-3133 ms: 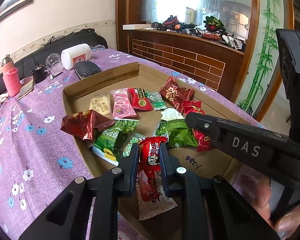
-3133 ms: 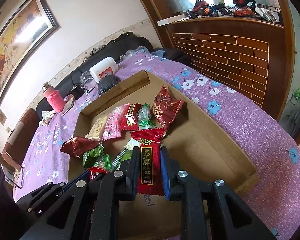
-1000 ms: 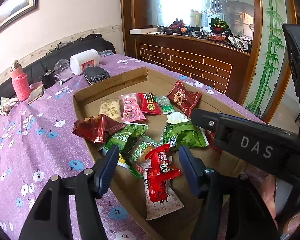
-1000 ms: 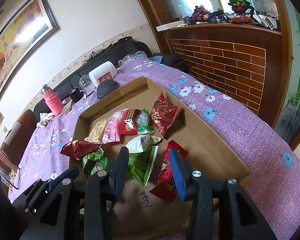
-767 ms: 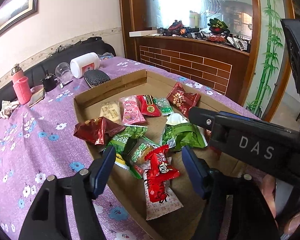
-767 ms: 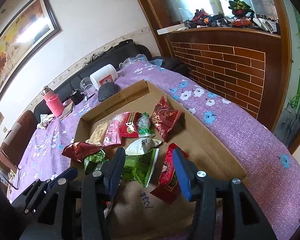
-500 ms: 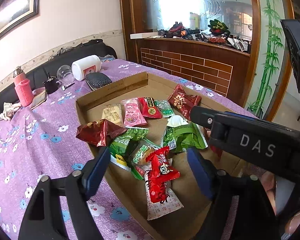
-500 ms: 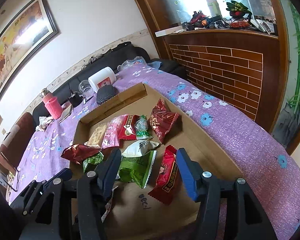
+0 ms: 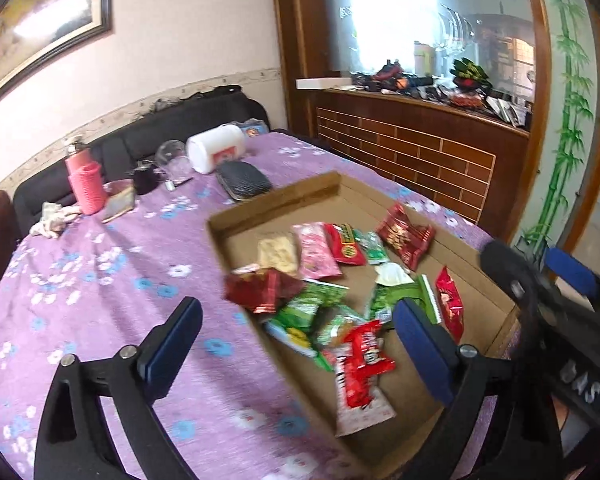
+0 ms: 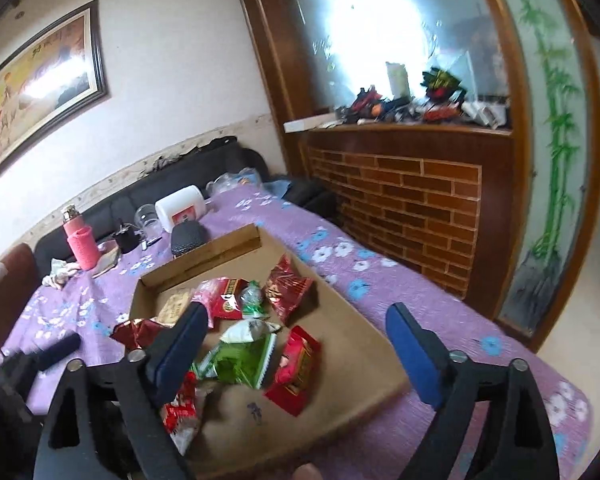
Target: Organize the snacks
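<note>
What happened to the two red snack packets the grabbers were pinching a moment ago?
Both got let go. The left gripper dropped its red packet at the near end of the cardboard box; the right gripper dropped its red packet inside too. Both sets of jaws have just been opening and now stand wide and empty, pulled back and up. The other snacks and the pink bottle stayed put.

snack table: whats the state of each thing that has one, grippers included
left gripper: open, empty, jaws just widened
right gripper: open, empty, jaws just widened
shallow brown cardboard box: open-topped, holding snack packets
red snack packet: lying loose in the box
white plastic jar: on its side
pink bottle: upright
</note>
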